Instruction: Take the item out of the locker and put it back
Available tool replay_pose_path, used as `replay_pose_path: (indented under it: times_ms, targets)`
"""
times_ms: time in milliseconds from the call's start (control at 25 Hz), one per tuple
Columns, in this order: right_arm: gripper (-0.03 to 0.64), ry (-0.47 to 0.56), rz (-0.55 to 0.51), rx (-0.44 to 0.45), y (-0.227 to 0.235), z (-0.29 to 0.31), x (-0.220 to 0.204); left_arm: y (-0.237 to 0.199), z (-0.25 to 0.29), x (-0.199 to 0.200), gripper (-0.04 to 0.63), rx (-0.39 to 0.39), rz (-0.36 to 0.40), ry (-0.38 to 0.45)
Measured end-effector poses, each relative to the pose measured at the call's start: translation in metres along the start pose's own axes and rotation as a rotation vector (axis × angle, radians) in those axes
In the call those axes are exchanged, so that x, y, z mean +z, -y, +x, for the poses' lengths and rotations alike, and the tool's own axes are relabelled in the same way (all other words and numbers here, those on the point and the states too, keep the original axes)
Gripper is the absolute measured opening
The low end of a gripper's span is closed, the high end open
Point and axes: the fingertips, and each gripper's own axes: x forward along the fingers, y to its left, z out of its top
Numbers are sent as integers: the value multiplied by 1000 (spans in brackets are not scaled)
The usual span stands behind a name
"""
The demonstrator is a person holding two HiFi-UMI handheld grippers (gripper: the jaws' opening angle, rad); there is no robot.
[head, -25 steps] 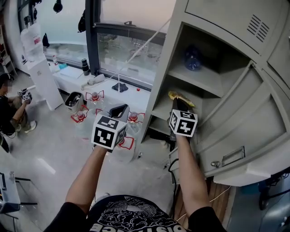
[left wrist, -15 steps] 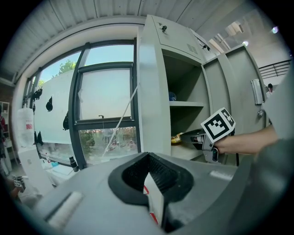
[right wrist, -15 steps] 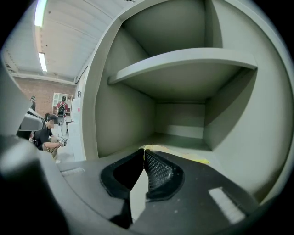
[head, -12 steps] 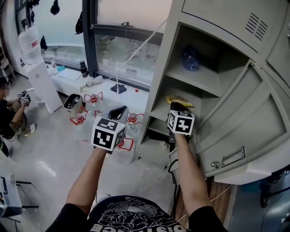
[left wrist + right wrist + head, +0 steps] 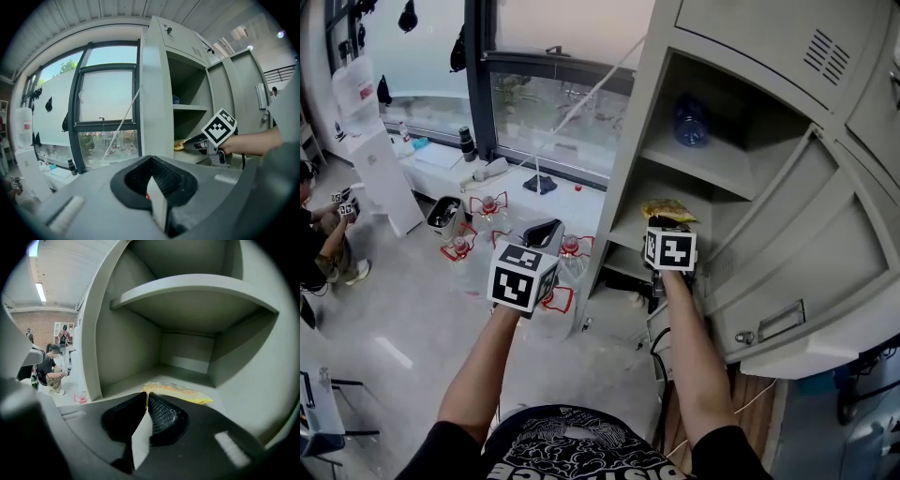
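A yellow snack packet [image 5: 667,210] lies on the lower shelf [image 5: 630,231] of the open grey locker, near its front edge. My right gripper [image 5: 667,223] reaches into that compartment and is shut on the packet's near edge [image 5: 180,391]; its jaws have just been opening a little, with the edge still between the tips [image 5: 146,397]. The left gripper view shows the packet [image 5: 178,146] just ahead of the right gripper. My left gripper [image 5: 548,230] hangs outside the locker to the left, shut with nothing in it [image 5: 151,161].
A blue bottle [image 5: 691,120] stands on the shelf above. The locker door [image 5: 806,272] hangs open to the right of my right arm. Water jugs [image 5: 487,211] stand on the floor below the window. A person [image 5: 319,234] sits at far left.
My right gripper has sunk with the packet, which now rests flatter on the lower shelf. The left gripper has stayed where it was.
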Motion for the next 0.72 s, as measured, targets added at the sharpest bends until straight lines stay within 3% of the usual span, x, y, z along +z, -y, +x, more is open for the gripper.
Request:
replay_pose_path:
  times_ms: [440,720]
  targets:
    - [58,-38,12,-19,-2,-2,-9,-5,-7,-2,2,-9,-7,0]
    - [101,-43,27,-27,-6,-8,-16,-6,-13,-5,2,-20,-14,1]
